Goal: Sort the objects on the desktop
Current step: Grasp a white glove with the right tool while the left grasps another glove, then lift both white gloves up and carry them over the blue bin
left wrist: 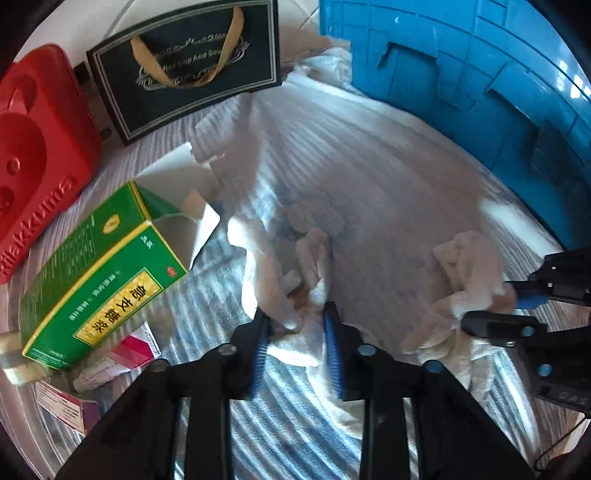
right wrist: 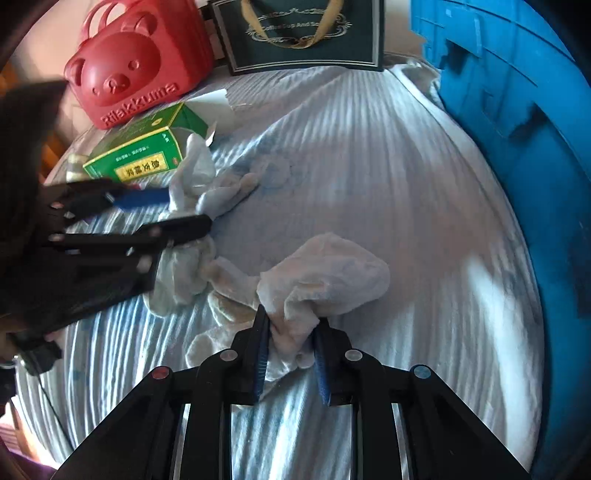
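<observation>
A crumpled white tissue (left wrist: 284, 280) lies on the striped cloth, and my left gripper (left wrist: 295, 314) is shut on its near end. A second crumpled tissue (right wrist: 325, 280) is pinched in my right gripper (right wrist: 290, 325), which is shut on it. In the left wrist view the right gripper (left wrist: 491, 306) holds that tissue (left wrist: 469, 280) at the right. In the right wrist view the left gripper (right wrist: 184, 210) holds its tissue (right wrist: 195, 177) at the left. A green tea box (left wrist: 96, 273) with open flaps lies at the left.
A blue plastic crate (left wrist: 480, 74) stands at the right, also in the right wrist view (right wrist: 517, 129). A red Rilakkuma box (right wrist: 136, 62) and a dark gift bag (right wrist: 303, 33) stand at the back. Small pink cartons (left wrist: 122, 358) lie by the tea box.
</observation>
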The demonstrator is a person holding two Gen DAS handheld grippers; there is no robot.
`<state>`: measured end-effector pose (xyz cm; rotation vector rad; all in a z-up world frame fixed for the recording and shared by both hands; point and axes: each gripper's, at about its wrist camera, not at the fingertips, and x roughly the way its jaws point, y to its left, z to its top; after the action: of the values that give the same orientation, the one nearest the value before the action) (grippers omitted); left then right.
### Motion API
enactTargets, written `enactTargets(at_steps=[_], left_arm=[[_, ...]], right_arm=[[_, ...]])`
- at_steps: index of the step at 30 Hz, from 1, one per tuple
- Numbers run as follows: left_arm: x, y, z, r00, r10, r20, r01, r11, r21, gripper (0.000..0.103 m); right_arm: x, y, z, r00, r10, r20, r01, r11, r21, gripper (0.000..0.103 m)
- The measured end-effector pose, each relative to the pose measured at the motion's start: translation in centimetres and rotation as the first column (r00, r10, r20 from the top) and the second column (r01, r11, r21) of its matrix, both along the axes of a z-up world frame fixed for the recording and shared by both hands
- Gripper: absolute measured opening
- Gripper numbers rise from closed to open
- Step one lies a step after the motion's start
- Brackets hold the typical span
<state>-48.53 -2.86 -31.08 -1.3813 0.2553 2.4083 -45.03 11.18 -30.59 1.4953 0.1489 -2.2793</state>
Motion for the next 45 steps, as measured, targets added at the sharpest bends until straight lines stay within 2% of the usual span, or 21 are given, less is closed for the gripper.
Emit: enactTargets(at_steps=[4,7,10,13,19,24,28,33,39,41,43,45], left_arm=[[0.5,0.2,0.3,0.999,-0.043,-0.006,0.043,0.999,-0.023,0.018],[1.3,-0.2,1.6,0.998,-0.060,-0.018,0.060,0.998,-0.004,0.015],[2.3,-0.6,3.4,0.996,-0.078,-0.041,0.079,0.997,0.027,0.015],[3.2,-1.0,5.2,0.995,-0.072,-0.074,0.075,0.997,0.027,0.014],[5.4,-2.0,10.0,0.986,-0.037,-0.165,0.046,0.998,0.048,0.015],[7.8,-1.8,15.5,0.955,-0.055,-0.291,0.077,0.995,0.063,0.015],[9.9,-0.5,20.5,0.910,-0.104,-0.402,0.146,0.986,0.076,0.015],[11.7,2.2,25.7,0.851,-0.170,-0.497,0.256,0.961,0.108,0.015],[12.6,8.6,30.1,0.779,-0.265,-0.568,0.379,0.921,0.091,0.015],[12.5,11.1,31.5,0.757,-0.285,-0.588,0.410,0.908,0.088,0.015],[12.0,13.8,32.6,0.746,-0.299,-0.595,0.435,0.895,0.096,0.015],[11.4,16.5,33.5,0.735,-0.309,-0.604,0.449,0.889,0.092,0.015]], right_arm=[[0.2,0.4,0.4,1.000,-0.011,0.009,0.010,1.000,0.017,0.021],[0.5,0.4,0.7,1.000,-0.015,0.013,0.015,1.000,-0.008,0.020],[1.1,0.0,2.1,1.000,0.004,-0.020,-0.004,1.000,-0.009,0.019],[2.1,-0.5,4.0,0.997,0.033,-0.065,-0.034,0.999,-0.009,0.019],[4.7,-0.4,9.0,0.986,0.032,-0.161,-0.044,0.996,-0.074,0.019],[7.4,-0.5,14.9,0.956,0.010,-0.294,-0.041,0.994,-0.100,0.019],[10.0,0.6,20.4,0.912,-0.050,-0.407,0.001,0.993,-0.121,0.019],[13.9,4.3,26.4,0.824,-0.184,-0.535,0.116,0.980,-0.159,0.019],[18.4,11.7,32.0,0.687,-0.333,-0.645,0.273,0.942,-0.196,0.019],[18.6,14.2,33.4,0.641,-0.366,-0.675,0.322,0.926,-0.196,0.019],[18.6,17.1,34.4,0.611,-0.401,-0.683,0.363,0.908,-0.209,0.019],[18.1,19.5,35.0,0.599,-0.422,-0.680,0.381,0.898,-0.221,0.021]])
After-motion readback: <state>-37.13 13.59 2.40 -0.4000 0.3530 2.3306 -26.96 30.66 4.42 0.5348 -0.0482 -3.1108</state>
